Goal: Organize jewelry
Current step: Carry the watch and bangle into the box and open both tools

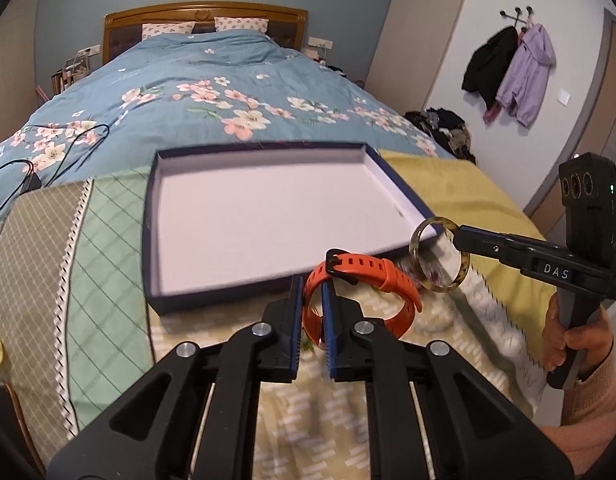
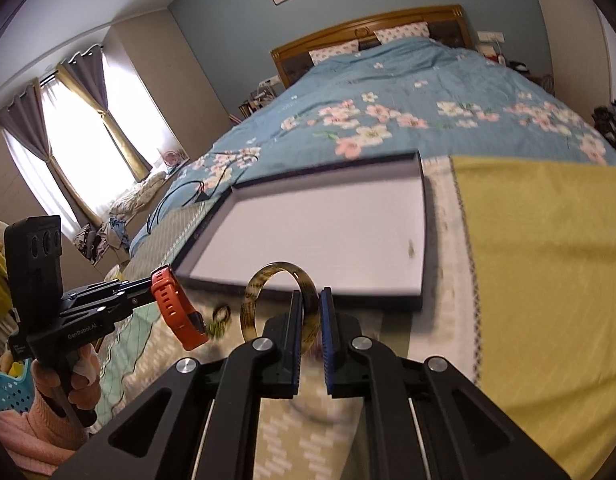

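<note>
Orange watch strap (image 1: 360, 292) sits clamped in our left gripper (image 1: 312, 312), lifted off the bed w/ its buckle end toward the box. Just right of it, our right gripper (image 2: 310, 320) is clamped on a yellowish see-through bangle (image 2: 281, 304), also up off the cloth (image 1: 107, 248). Beyond both, a shallow dark box (image 1: 400, 184) w/ white lining lies open on the patterned cloth at the bed's foot. Further back: blue floral quilt (image 1: 211, 76), pillows, wooden headboard (image 1: 203, 14).
</note>
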A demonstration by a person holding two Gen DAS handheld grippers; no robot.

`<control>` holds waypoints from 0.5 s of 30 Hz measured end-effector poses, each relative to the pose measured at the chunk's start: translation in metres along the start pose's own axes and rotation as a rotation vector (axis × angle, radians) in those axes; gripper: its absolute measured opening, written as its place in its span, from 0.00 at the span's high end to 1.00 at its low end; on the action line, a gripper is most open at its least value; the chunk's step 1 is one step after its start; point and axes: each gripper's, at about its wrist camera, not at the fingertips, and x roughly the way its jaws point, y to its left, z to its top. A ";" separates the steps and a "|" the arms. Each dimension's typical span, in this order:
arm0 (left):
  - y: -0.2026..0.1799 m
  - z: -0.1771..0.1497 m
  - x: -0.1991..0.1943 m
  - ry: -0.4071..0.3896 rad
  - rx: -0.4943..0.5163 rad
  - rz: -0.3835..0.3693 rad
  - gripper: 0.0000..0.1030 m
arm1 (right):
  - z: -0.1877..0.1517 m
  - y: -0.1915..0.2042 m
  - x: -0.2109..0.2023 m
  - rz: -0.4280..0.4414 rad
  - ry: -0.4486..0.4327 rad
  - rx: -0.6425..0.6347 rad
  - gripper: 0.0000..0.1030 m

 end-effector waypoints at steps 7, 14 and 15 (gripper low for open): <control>0.013 0.043 0.009 -0.024 -0.019 0.040 0.91 | 0.045 -0.002 0.022 -0.011 -0.027 -0.033 0.93; 0.036 0.079 0.047 0.009 -0.075 0.090 0.91 | 0.080 -0.022 0.072 -0.032 0.011 0.005 0.93; 0.040 0.085 0.055 0.019 -0.088 0.097 0.91 | 0.083 -0.024 0.079 -0.033 0.021 0.010 0.93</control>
